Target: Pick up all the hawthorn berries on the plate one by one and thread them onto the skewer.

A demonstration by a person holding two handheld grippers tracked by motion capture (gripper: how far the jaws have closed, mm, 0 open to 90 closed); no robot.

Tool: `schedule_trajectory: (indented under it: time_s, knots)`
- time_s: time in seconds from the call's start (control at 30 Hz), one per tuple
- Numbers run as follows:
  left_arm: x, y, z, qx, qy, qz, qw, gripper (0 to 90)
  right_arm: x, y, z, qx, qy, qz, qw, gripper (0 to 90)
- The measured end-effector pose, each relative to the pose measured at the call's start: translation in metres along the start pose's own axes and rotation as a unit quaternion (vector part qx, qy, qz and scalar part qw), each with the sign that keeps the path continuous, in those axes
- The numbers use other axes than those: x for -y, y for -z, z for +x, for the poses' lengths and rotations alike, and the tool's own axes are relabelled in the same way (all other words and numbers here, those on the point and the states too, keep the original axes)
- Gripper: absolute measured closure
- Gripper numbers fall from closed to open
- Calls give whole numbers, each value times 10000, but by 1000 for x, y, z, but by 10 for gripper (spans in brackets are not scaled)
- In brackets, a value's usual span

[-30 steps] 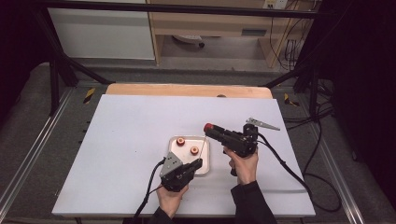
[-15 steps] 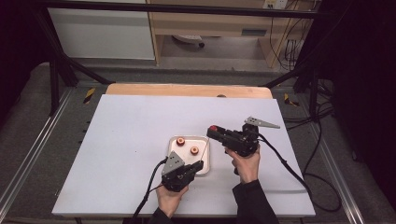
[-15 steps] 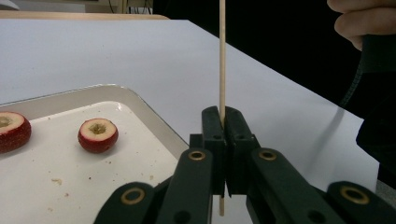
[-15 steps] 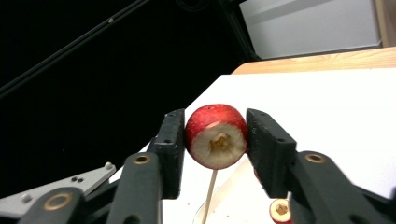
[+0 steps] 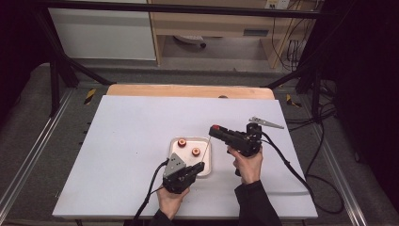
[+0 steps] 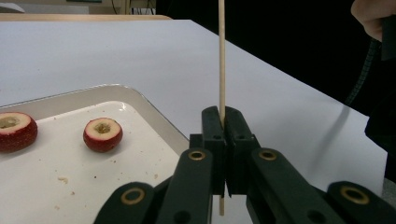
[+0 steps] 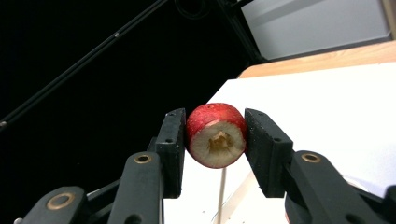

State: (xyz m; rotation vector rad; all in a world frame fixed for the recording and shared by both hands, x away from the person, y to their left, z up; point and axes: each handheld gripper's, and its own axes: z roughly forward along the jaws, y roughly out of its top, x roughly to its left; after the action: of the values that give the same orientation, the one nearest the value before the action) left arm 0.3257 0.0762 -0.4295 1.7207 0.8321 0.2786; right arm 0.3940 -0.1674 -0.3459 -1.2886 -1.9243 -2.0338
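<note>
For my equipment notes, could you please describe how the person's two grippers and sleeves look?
Both grippers, left and right, are black, with brass-coloured pivot rings and black trailing cables. The left carries a grey three-cornered plate. The sleeves are dark.

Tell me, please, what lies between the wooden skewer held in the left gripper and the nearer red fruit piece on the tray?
In the left gripper view, bare tray floor with a few crumbs, then its raised rim, separates the skewer from the nearer fruit piece.
</note>
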Motion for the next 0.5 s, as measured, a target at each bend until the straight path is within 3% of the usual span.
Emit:
schedule_trajectory:
  time_s: [0.13, 0.17, 0.3, 0.5]
  knots:
    - [1, 2, -1, 1, -60, -40, 10000, 887, 0, -1, -2, -87, -235, -26, 9997, 606]
    - [2, 2, -2, -1, -106, -64, 9999, 886, -2, -1, -4, -128, -425, -43, 9990, 606]
    - [2, 7, -4, -12, -241, -141, 9996, 887, -4, 2, -4, -244, -703, -27, 9972, 606]
    - [0, 8, -2, -28, -200, -137, 9997, 887, -5, 2, -4, -349, -811, -25, 9961, 605]
